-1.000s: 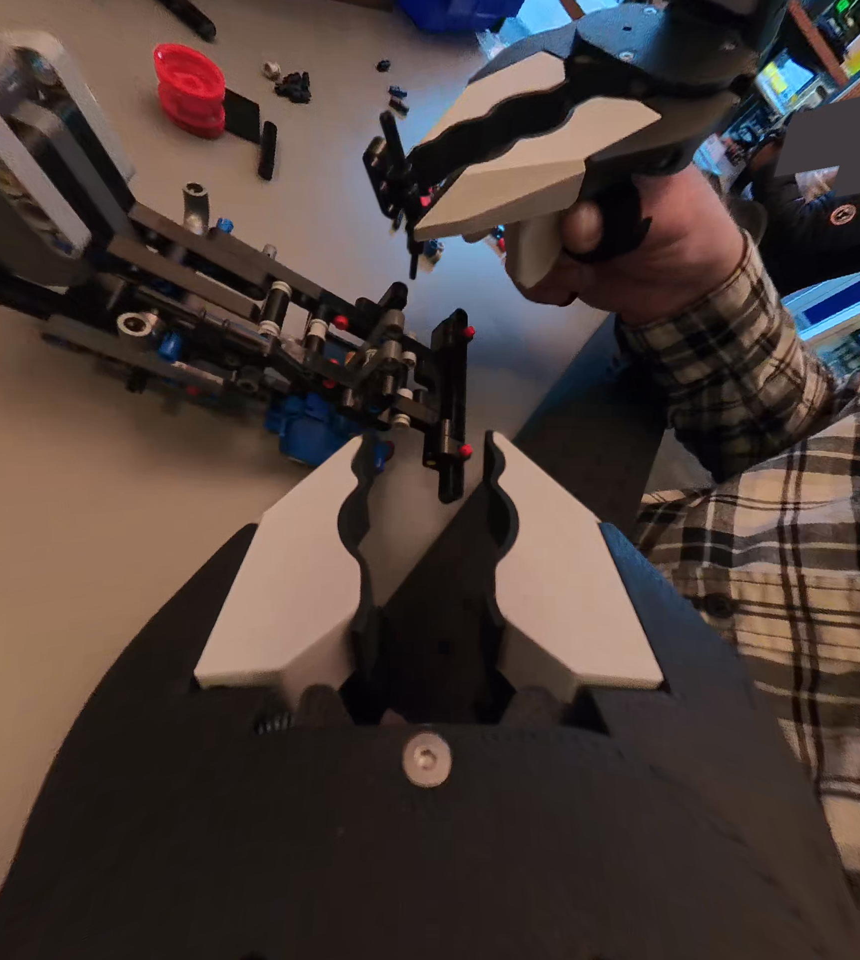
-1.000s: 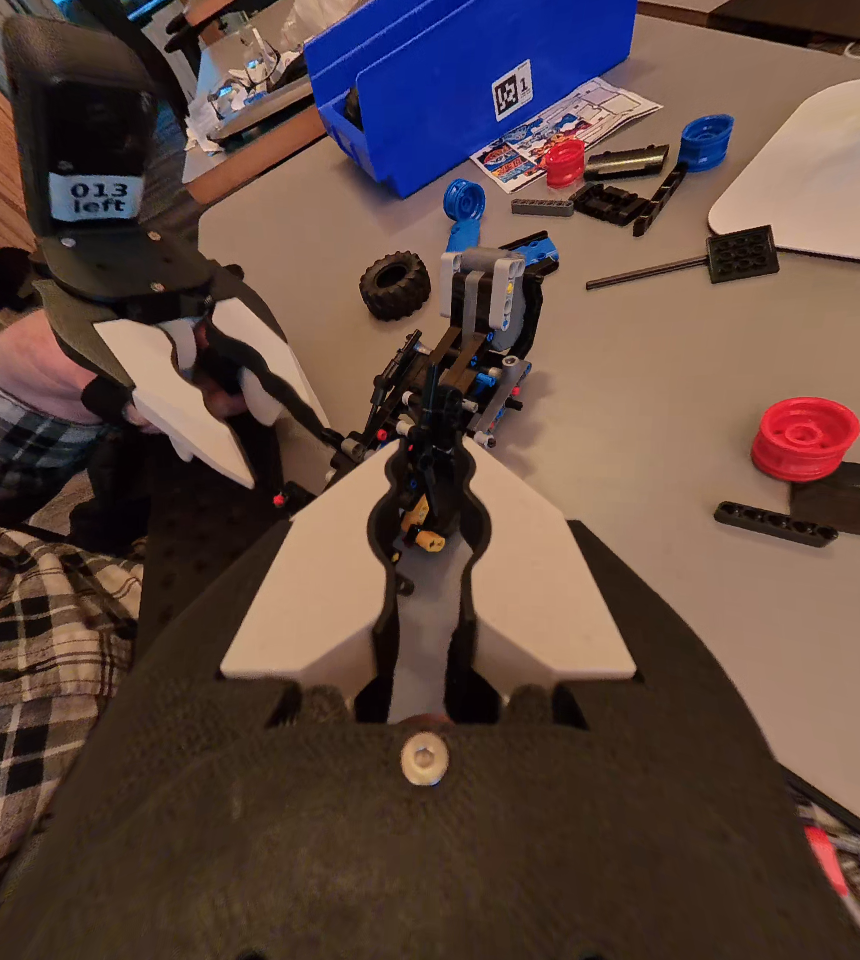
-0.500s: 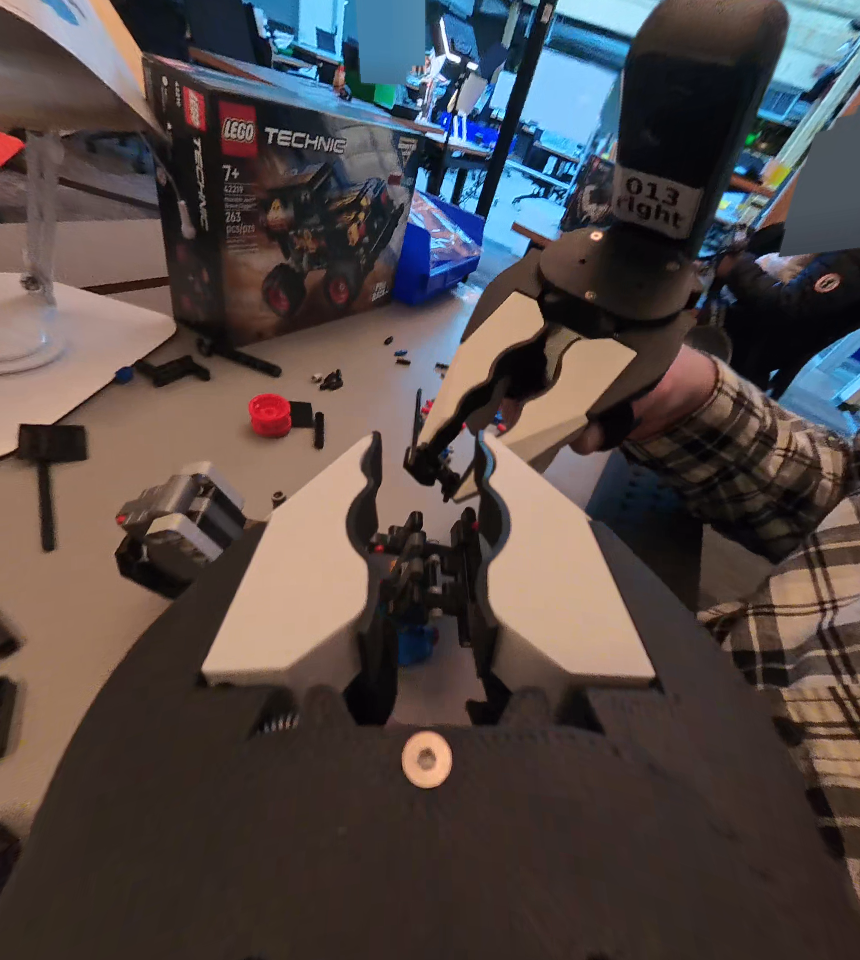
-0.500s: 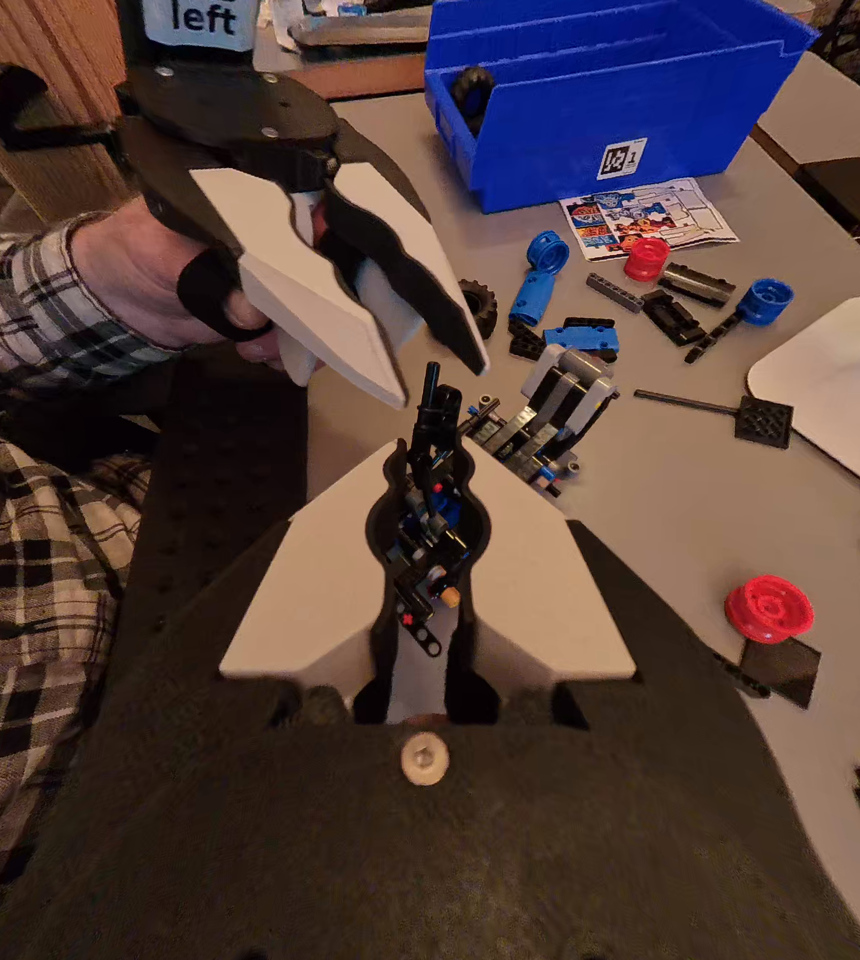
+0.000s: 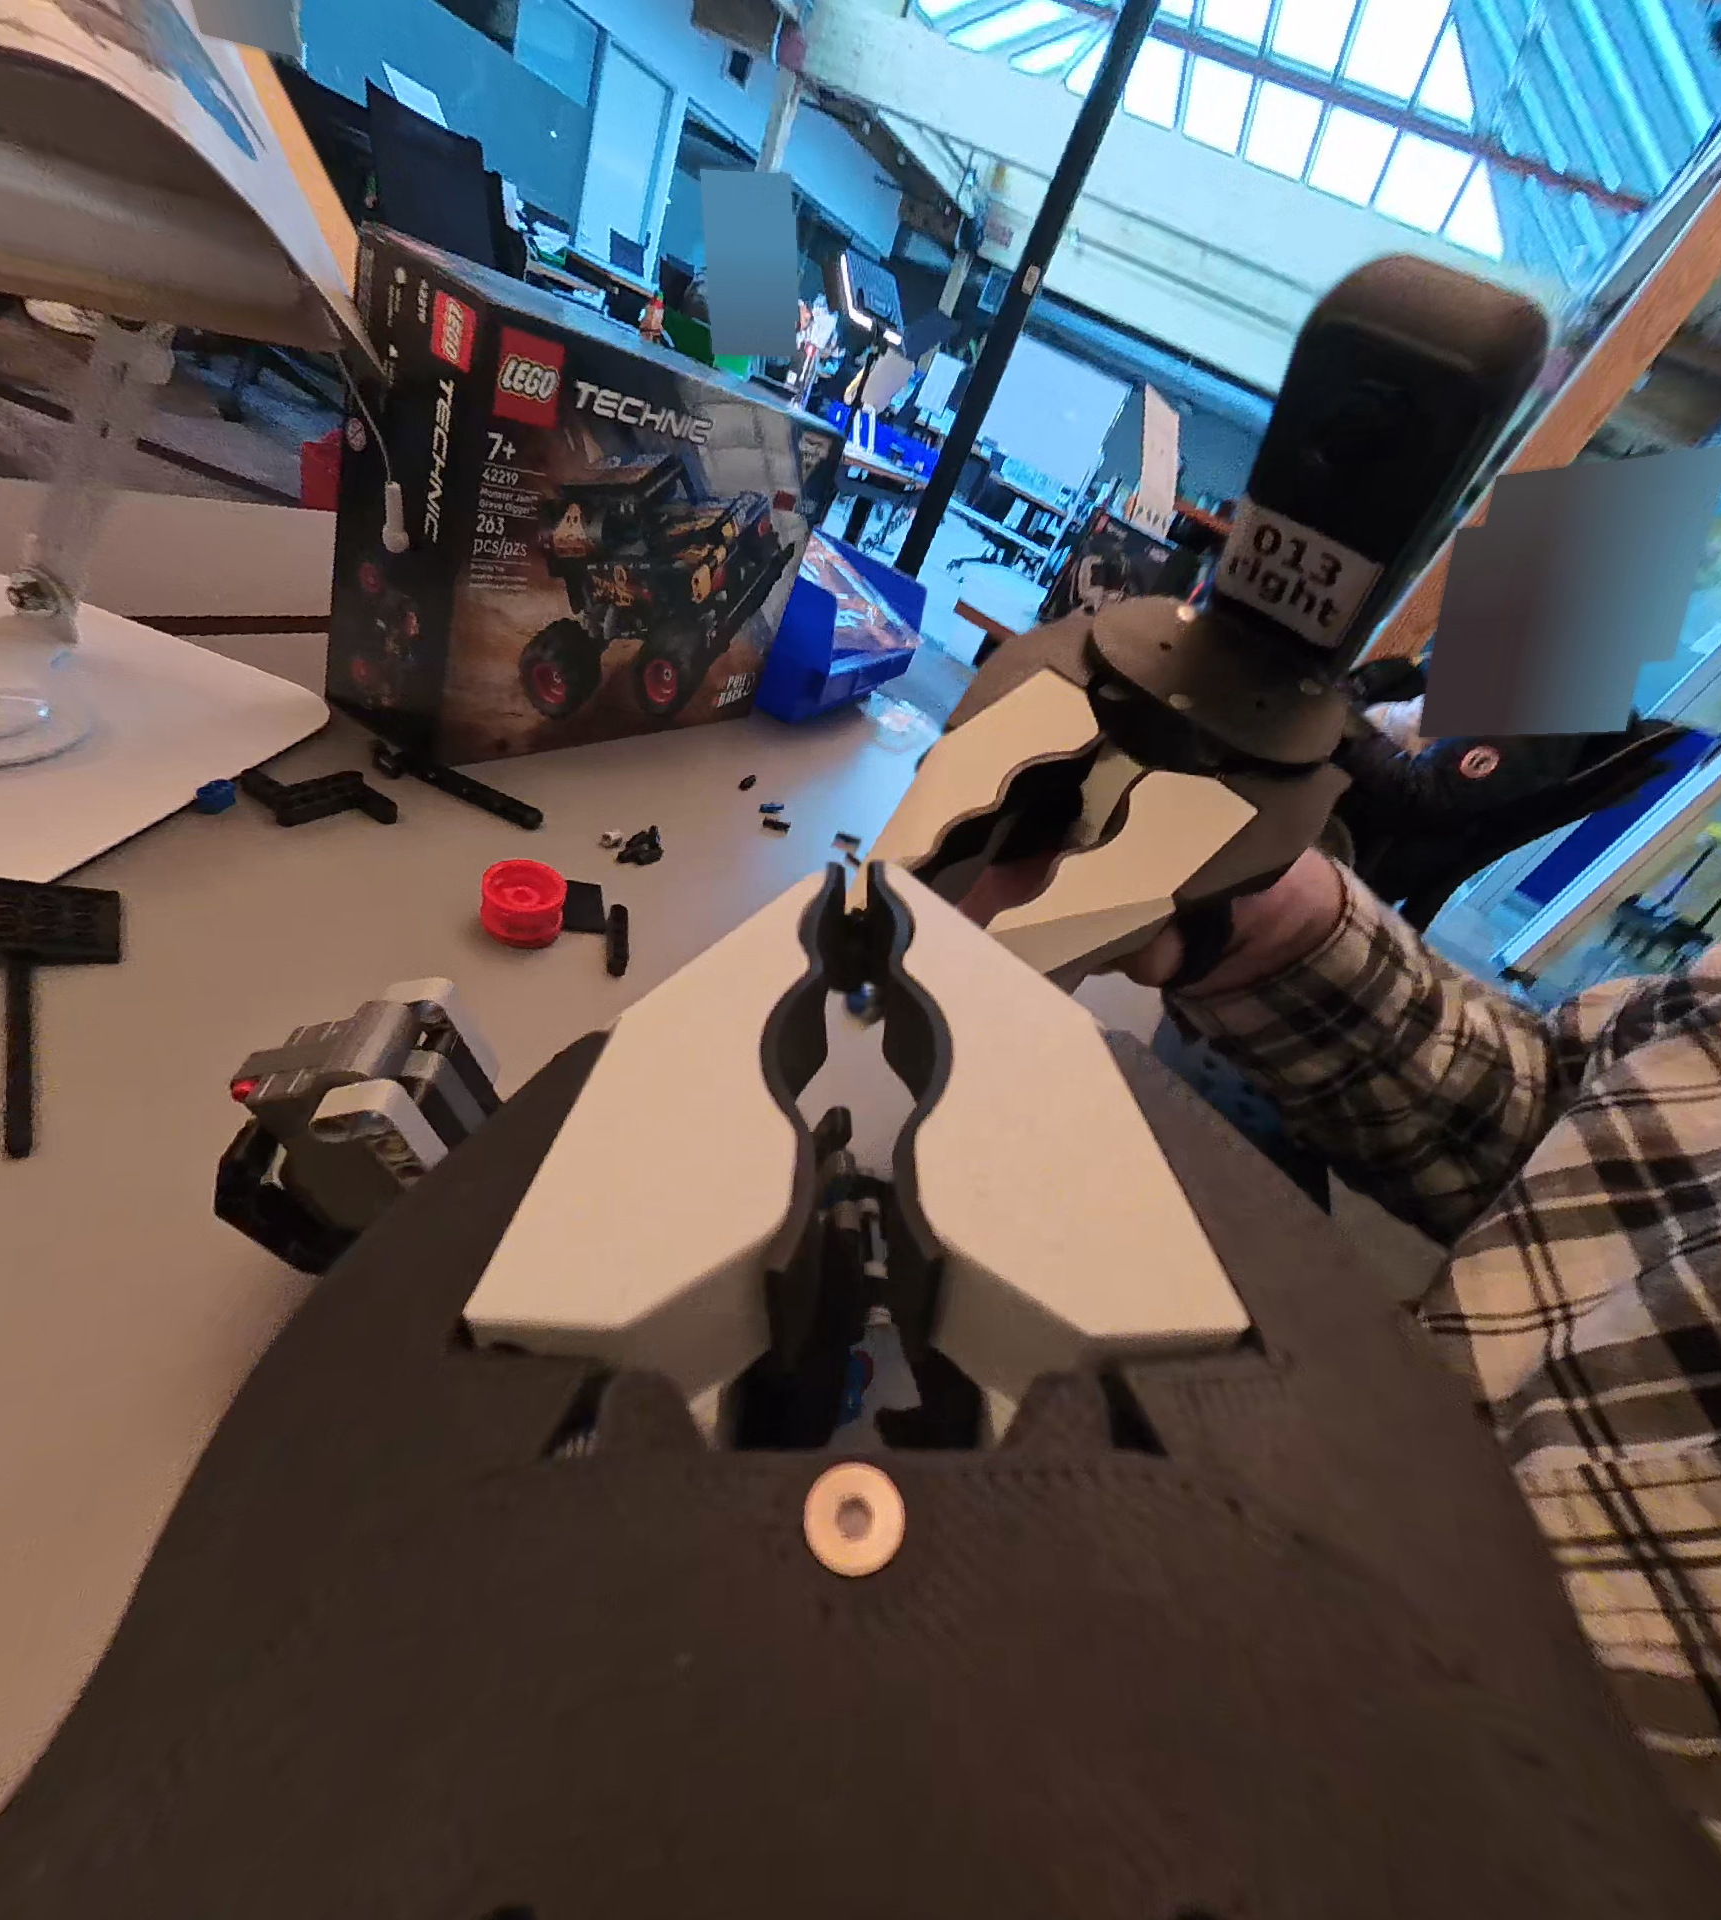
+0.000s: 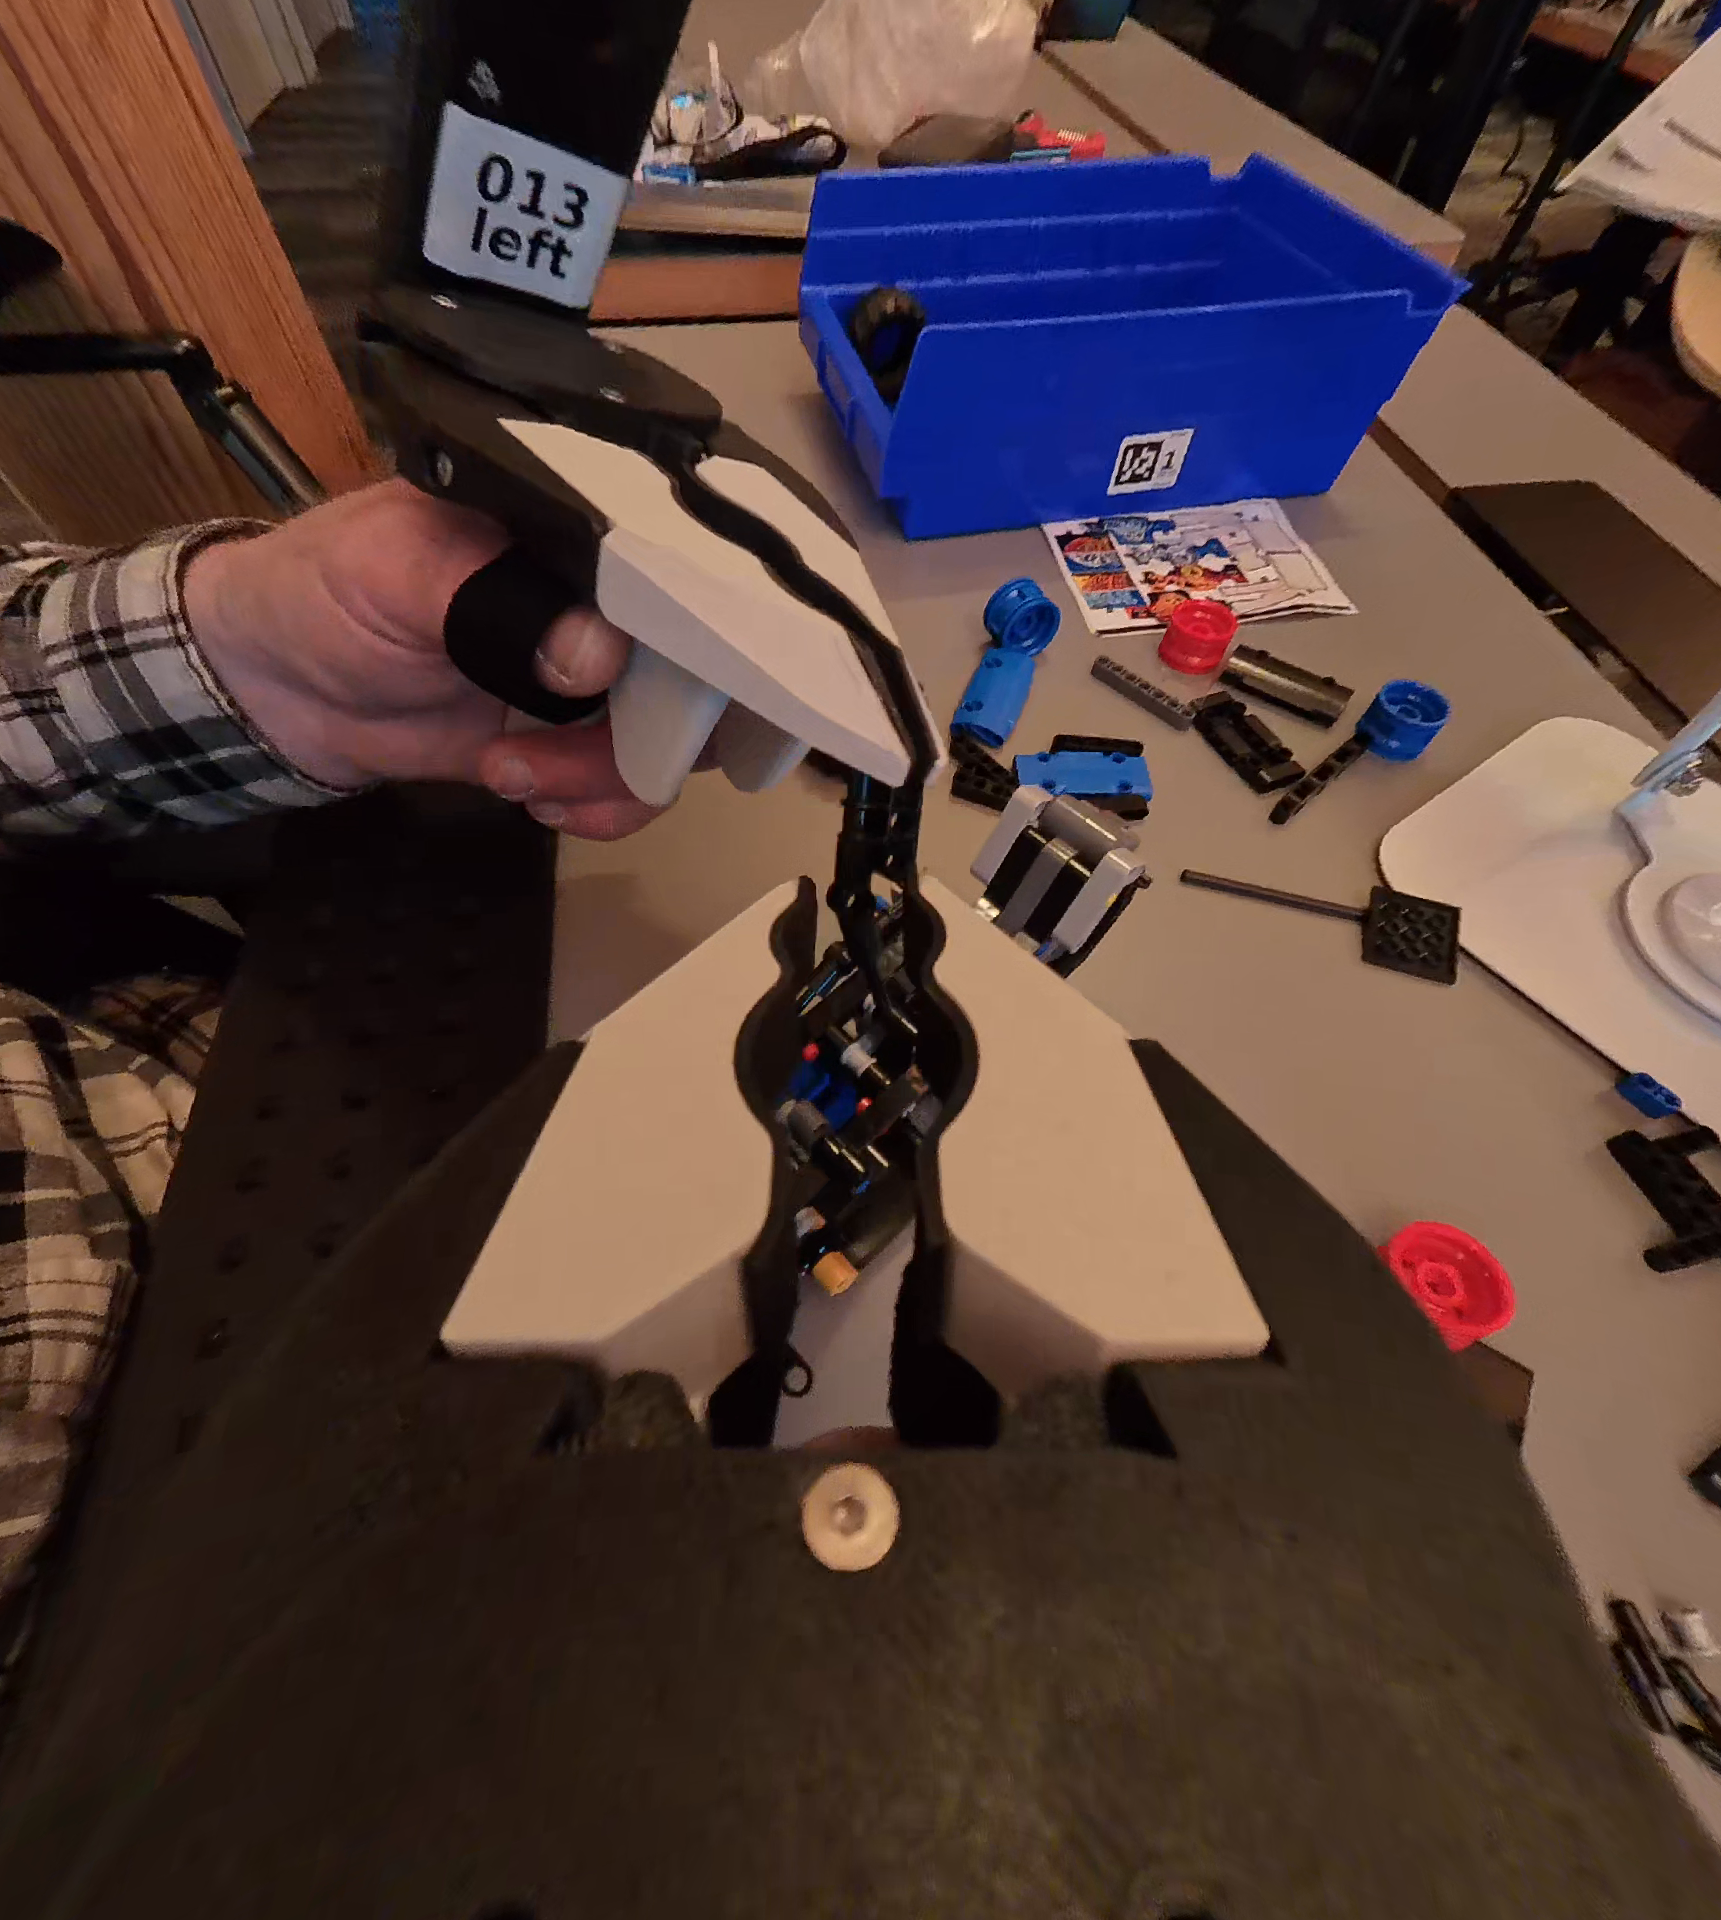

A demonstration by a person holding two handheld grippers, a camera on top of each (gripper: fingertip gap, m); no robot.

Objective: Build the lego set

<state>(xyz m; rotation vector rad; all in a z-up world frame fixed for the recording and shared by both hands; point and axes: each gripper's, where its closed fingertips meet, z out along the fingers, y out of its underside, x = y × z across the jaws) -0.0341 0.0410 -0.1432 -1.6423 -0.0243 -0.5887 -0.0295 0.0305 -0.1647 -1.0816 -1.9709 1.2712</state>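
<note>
- Left wrist view: my left gripper (image 5: pixel 857 902) is pinched nearly closed on a thin black linkage piece (image 5: pixel 853 940) at its fingertips; more of the black-and-blue lego chassis (image 5: pixel 840 1226) shows through the gap lower down.
- The chassis's grey motor block (image 5: pixel 368 1091) sits on the grey worktop (image 5: pixel 160 1039) just left of my gripper, with a red wheel hub (image 5: pixel 521 902) beyond it and the printed set box (image 5: pixel 565 561) well behind.
- The right gripper (image 5: pixel 1032 831) meets mine tip to tip, held by a hand (image 5: pixel 1240 925) in a plaid sleeve, angled down from the right.
- Right wrist view: my right gripper (image 6: pixel 861 914) is narrowed around the black linkage arm (image 6: pixel 871 862) rising off the chassis (image 6: pixel 861 1101); whether the pads actually bear on it I cannot tell.
- The left gripper (image 6: pixel 913 764) comes down from the upper left and clamps the arm's top end, with the fist (image 6: pixel 388 644) wrapped around the handle.
- A blue plastic bin (image 6: pixel 1126 343) stands far behind the chassis, loose blue and black parts between them.
- I judge this a fitting step: both grippers seating the linkage. Next calls for a steady push along the pin axis while bracing the chassis.
</note>
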